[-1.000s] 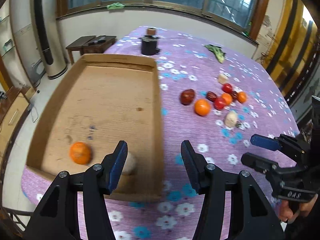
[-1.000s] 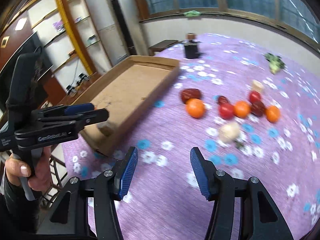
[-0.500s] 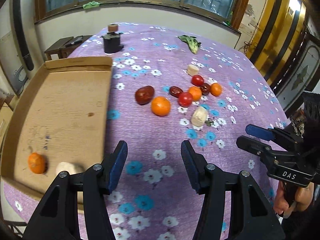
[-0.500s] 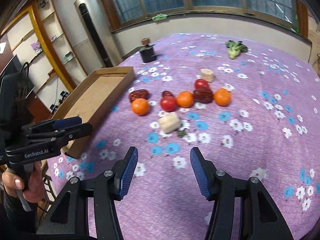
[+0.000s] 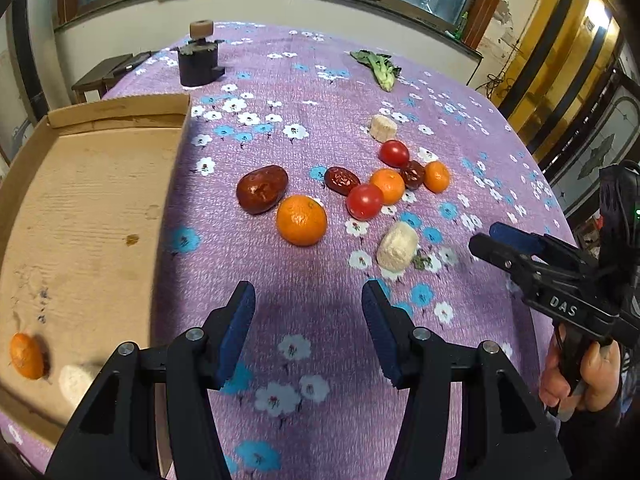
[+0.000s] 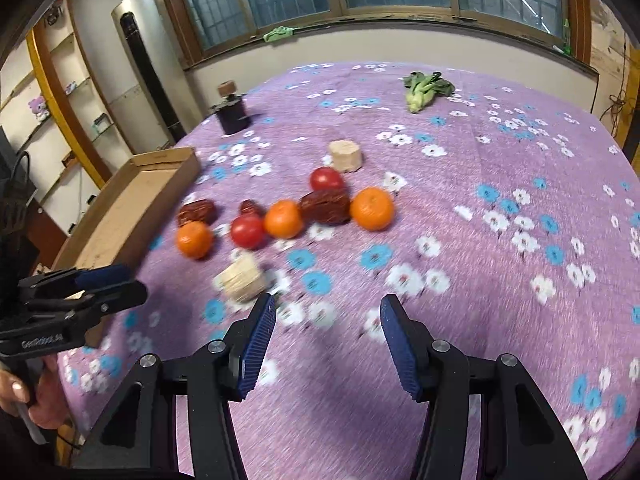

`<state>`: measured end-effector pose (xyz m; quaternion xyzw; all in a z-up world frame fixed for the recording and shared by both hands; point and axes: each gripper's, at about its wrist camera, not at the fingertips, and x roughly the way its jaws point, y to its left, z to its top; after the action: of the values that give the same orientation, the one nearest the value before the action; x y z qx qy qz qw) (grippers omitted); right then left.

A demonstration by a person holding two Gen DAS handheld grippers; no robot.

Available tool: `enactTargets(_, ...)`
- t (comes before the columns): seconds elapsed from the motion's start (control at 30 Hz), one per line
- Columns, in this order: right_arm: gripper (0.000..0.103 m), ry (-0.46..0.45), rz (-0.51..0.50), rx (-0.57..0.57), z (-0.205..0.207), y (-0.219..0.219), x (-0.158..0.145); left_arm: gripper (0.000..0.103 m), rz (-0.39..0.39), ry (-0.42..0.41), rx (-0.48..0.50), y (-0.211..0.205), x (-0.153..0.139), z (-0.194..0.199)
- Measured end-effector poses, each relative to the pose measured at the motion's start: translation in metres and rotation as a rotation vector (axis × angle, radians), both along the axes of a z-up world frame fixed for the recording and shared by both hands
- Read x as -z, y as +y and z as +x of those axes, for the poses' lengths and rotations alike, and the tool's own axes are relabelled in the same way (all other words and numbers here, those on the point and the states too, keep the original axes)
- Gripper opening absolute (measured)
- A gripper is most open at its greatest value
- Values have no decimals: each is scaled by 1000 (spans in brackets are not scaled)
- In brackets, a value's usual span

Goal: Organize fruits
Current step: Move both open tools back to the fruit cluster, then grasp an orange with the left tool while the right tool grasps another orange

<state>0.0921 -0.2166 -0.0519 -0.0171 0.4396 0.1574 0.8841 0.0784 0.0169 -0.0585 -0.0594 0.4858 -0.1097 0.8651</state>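
Loose fruit lies in a cluster on the purple flowered tablecloth (image 5: 320,80): a big orange (image 5: 301,220), a dark red date (image 5: 262,189), two tomatoes (image 5: 364,201), smaller oranges (image 5: 387,186) and a pale chunk (image 5: 397,246). A flat cardboard box (image 5: 88,208) at the left holds one orange (image 5: 26,355) and a pale piece (image 5: 76,380). My left gripper (image 5: 308,320) hangs open and empty over the cloth, short of the big orange. My right gripper (image 6: 328,332) is open and empty too, just right of the near pale chunk (image 6: 241,278). The same cluster (image 6: 283,218) lies beyond it.
A black holder with a cork-like top (image 5: 199,60) stands at the far end. A leafy green vegetable (image 5: 378,66) lies far right. A second pale chunk (image 5: 383,127) sits behind the cluster. A hand (image 5: 580,376) grips the right tool. Shelves and a tall standing unit (image 6: 144,60) line the left wall.
Both grippers swung right, away from the cardboard box and toward the fruit cluster, which now looks larger and closer. Their jaws kept the same gap.
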Motion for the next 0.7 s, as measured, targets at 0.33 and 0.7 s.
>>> enactTargets(0.33,56,-5,-32,41,59,-4,15,54,-27,57,-36,-6,23,41)
enactTargets(0.7,32,-2,-33,25,79,-1,24,31,8,24,-31,-11,26,48)
